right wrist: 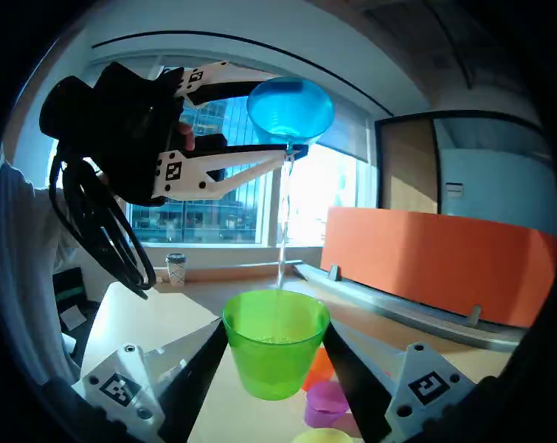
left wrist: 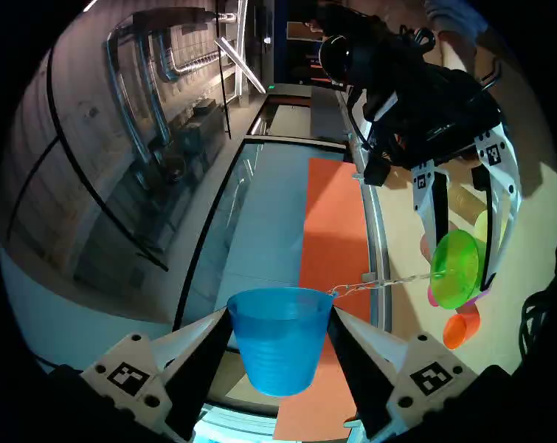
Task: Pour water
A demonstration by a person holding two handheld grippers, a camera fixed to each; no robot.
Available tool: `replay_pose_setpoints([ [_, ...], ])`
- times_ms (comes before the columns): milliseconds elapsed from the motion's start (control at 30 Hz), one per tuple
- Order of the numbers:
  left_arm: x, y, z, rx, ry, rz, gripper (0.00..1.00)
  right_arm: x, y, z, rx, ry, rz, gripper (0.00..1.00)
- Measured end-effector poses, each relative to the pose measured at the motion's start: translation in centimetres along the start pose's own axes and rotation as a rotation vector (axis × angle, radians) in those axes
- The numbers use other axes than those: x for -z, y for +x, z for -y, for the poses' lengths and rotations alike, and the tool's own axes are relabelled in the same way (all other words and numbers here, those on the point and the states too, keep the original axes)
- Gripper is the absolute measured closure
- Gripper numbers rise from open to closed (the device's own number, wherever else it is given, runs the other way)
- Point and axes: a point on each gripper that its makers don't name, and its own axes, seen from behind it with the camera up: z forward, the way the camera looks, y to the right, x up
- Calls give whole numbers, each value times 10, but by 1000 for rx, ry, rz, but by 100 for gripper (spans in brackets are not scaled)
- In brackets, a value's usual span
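My left gripper (left wrist: pixel 279 332) is shut on a blue plastic cup (left wrist: pixel 279 338), which is tipped over. A thin stream of water (left wrist: pixel 385 281) runs from its rim to a green cup (left wrist: pixel 455 268). In the right gripper view the blue cup (right wrist: pixel 291 109) hangs high, and the water (right wrist: pixel 282 229) falls straight down into the green cup (right wrist: pixel 276 341). My right gripper (right wrist: pixel 276 347) is shut on that green cup and holds it upright above the table (right wrist: pixel 145 314). The left gripper (right wrist: pixel 296 111) and the hand on it appear above.
An orange cup (left wrist: pixel 461 329), a pink cup (right wrist: pixel 327 402) and a yellow one (right wrist: pixel 322 436) stand on the table under the green cup. An orange partition (right wrist: pixel 440 258) runs along the desk edge. Windows (right wrist: pixel 204 199) lie behind, with a paper cup (right wrist: pixel 175 267) on the sill.
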Motion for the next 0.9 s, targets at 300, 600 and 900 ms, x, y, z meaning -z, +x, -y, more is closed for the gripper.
replay_pose_setpoints([
  [300,-1,5,1,-40,3,-8,13,2,3,-2,4,-1,-5,11],
  [600,-4,6,0,-98,4,-7,13,4,4,-2,5,-3,-7,11],
  [900,-3,11,0,-165,13,-11,13,5,6,-3,4,-6,-10,11],
])
